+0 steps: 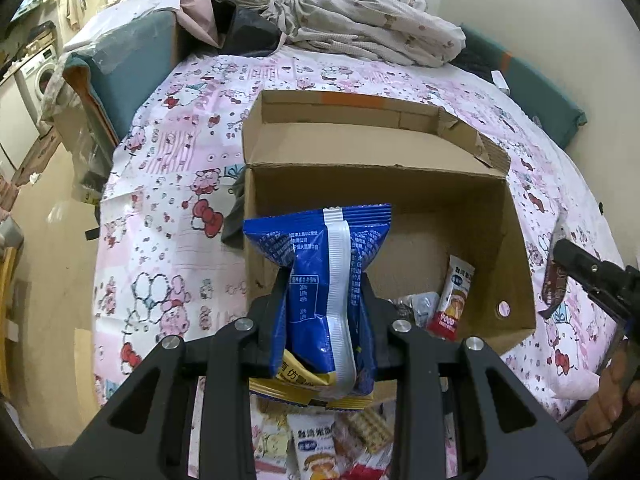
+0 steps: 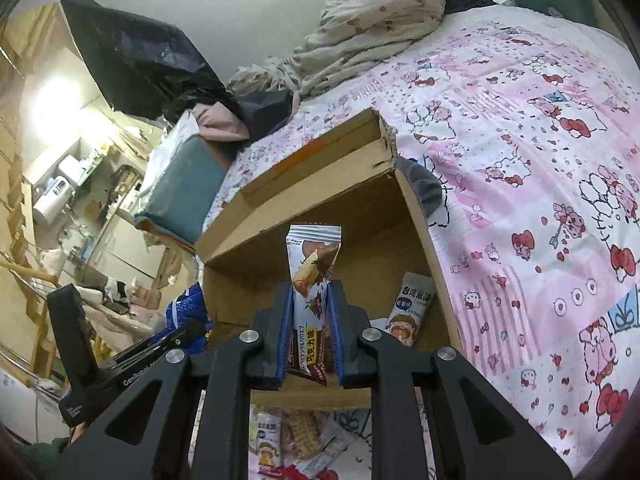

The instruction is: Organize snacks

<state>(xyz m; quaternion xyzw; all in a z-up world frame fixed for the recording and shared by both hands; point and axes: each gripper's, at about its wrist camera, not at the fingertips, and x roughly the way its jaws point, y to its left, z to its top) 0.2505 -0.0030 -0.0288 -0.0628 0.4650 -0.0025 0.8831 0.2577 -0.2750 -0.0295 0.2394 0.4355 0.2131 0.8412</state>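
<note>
My left gripper (image 1: 325, 292) is shut on a blue snack bag (image 1: 326, 276) with a white seam, held upright over the near wall of an open cardboard box (image 1: 516, 240). My right gripper (image 2: 311, 304) is shut on a white and brown chocolate snack packet (image 2: 313, 264), upright above the same cardboard box (image 2: 416, 208). Inside the box lies a white and red snack packet (image 1: 452, 300), also seen as a white packet (image 2: 408, 308) beside a few small wrappers. Several loose snack packets (image 1: 320, 444) lie on the bed in front of the box.
The box rests on a bed with a pink cartoon-print sheet (image 1: 168, 208). A crumpled blanket (image 1: 360, 28) and clothes pile up at the far end. A teal cushion (image 1: 128, 68) stands at the left. The right gripper and a hand (image 1: 608, 404) show at the right edge.
</note>
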